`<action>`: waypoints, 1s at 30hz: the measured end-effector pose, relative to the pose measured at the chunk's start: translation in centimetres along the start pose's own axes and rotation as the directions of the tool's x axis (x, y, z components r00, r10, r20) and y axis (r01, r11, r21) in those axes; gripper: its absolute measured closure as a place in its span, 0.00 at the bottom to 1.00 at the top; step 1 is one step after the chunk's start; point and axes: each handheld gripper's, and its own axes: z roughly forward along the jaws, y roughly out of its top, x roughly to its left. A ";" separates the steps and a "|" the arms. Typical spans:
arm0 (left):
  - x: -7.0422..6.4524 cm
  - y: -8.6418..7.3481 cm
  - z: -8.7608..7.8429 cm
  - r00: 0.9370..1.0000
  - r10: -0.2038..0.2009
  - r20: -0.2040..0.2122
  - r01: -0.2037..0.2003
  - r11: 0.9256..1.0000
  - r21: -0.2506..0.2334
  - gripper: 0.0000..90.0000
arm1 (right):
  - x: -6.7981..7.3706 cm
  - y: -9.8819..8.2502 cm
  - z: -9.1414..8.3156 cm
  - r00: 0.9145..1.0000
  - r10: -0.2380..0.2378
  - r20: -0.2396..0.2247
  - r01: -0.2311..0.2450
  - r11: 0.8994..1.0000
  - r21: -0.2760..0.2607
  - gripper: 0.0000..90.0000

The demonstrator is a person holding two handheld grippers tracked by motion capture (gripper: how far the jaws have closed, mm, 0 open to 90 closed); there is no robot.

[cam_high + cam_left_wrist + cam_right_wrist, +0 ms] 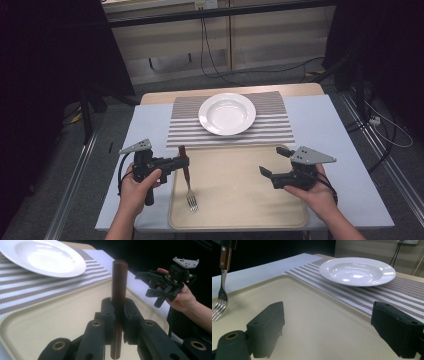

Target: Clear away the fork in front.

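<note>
Dark room, light blue table (310, 125) with a beige tray (240, 195) near the person and a striped placemat (272, 125) just beyond it. White plate (227, 113) sits on the placemat. Left gripper (181, 161) is over the tray's left edge, jaws pressed together on the fork (188, 180) by its dark wooden handle; in the left gripper view the handle (119, 282) stands upright between the pads. Fork tines hang down at the tray surface; contact can't be told. Right gripper (272, 161) is at the tray's right side, jaws spread wide, nothing between them, well apart from the fork.
</note>
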 end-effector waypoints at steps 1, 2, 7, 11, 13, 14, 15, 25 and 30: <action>0.0 0.0 0.0 1.000 0.000 0.000 0.000 1.000 0.000 0.90 | 0.0 0.0 0.0 1.000 0.000 0.000 0.000 1.000 0.000 0.13; 0.2 -0.1 -0.1 1.000 -0.013 0.006 0.013 1.000 -0.002 0.90 | -0.1 0.0 0.0 1.000 0.000 0.003 0.000 1.000 -0.001 0.13; 0.9 -0.5 0.3 0.999 0.006 -0.045 -0.006 1.000 -0.014 0.88 | -0.3 -0.2 -0.1 1.000 0.012 0.005 -0.012 1.000 -0.003 0.13; 1.5 -1.0 1.3 0.993 0.054 -0.103 -0.056 0.998 -0.015 0.85 | -0.4 -0.2 -0.2 1.000 0.012 0.009 -0.012 1.000 -0.006 0.13; 1.8 -1.4 1.9 0.992 0.059 -0.114 -0.059 0.998 -0.001 0.84 | -0.4 -0.3 -0.3 1.000 0.016 0.008 -0.016 1.000 -0.007 0.13; 2.0 -1.6 2.1 0.992 0.067 -0.111 -0.067 0.998 0.003 0.83 | -0.5 -0.3 -0.3 1.000 0.016 0.009 -0.016 1.000 -0.006 0.13; 2.1 -1.8 2.3 0.990 0.071 -0.120 -0.070 0.997 0.010 0.82 | -0.5 -0.3 -0.3 1.000 0.015 0.009 -0.015 1.000 -0.006 0.13; 3.0 -3.1 2.3 0.985 0.087 -0.152 -0.080 0.995 0.054 0.76 | -0.6 -0.5 -0.4 1.000 0.021 0.006 -0.021 1.000 -0.007 0.13; 3.2 -3.5 2.4 0.981 0.103 -0.163 -0.091 0.993 0.079 0.74 | -0.6 -0.5 -0.5 1.000 0.023 0.006 -0.023 1.000 -0.008 0.13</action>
